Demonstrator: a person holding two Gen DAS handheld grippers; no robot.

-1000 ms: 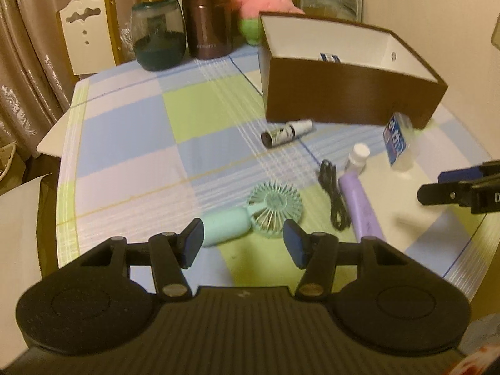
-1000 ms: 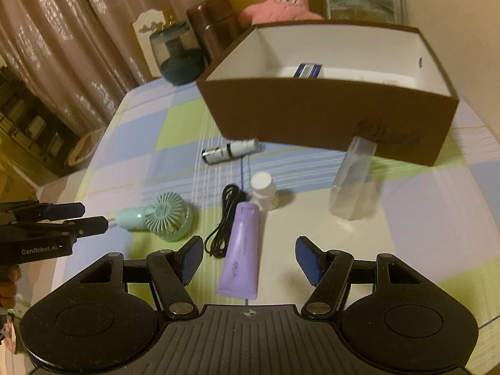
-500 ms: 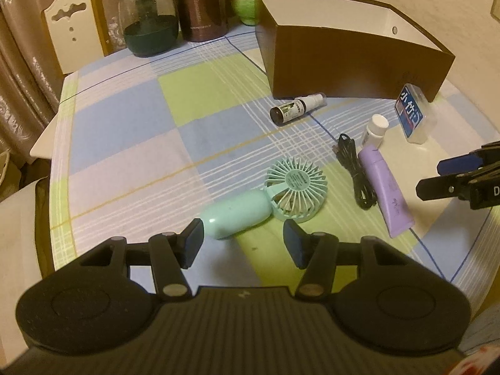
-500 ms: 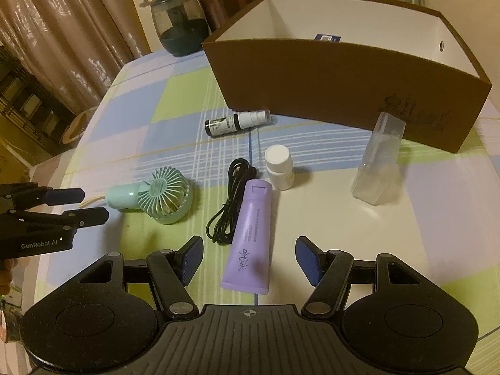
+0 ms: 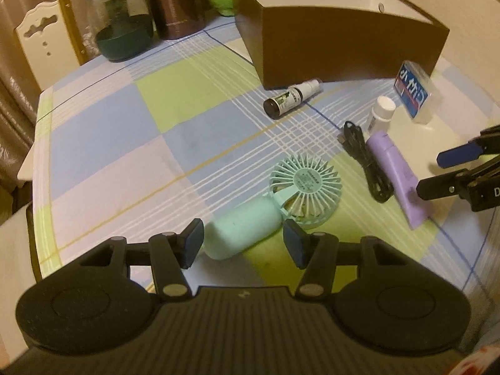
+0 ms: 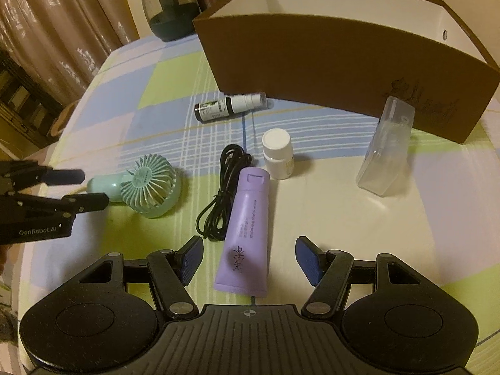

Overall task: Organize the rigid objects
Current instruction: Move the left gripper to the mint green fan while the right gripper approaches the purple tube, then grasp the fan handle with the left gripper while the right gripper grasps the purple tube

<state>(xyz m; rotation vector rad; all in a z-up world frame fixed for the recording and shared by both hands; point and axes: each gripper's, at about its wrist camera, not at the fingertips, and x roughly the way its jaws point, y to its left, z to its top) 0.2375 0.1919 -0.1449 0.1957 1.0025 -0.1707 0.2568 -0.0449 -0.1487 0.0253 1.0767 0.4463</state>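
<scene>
my left gripper [image 5: 243, 243] is open at lower centre, pads either side of the mint fan [image 5: 275, 209] handle, not pressing. my right gripper [image 6: 249, 261] is open around the purple tube [image 6: 247, 234], apart from it. the brown box [image 6: 328, 59] sits at upper right.

A table [image 5: 103, 143] in a checked cloth of blue, green and lilac is carrying a brown box [image 5: 343, 47], a small spray bottle [image 5: 290, 98] lying beside it, a white pill bottle [image 6: 278, 153], a black cable [image 6: 218, 200], a purple tube [image 6: 248, 231], a mint hand fan [image 5: 281, 200], a clear plastic case [image 6: 387, 153], a dark green jar [image 5: 122, 22] and a brown canister [image 5: 176, 3].
</scene>
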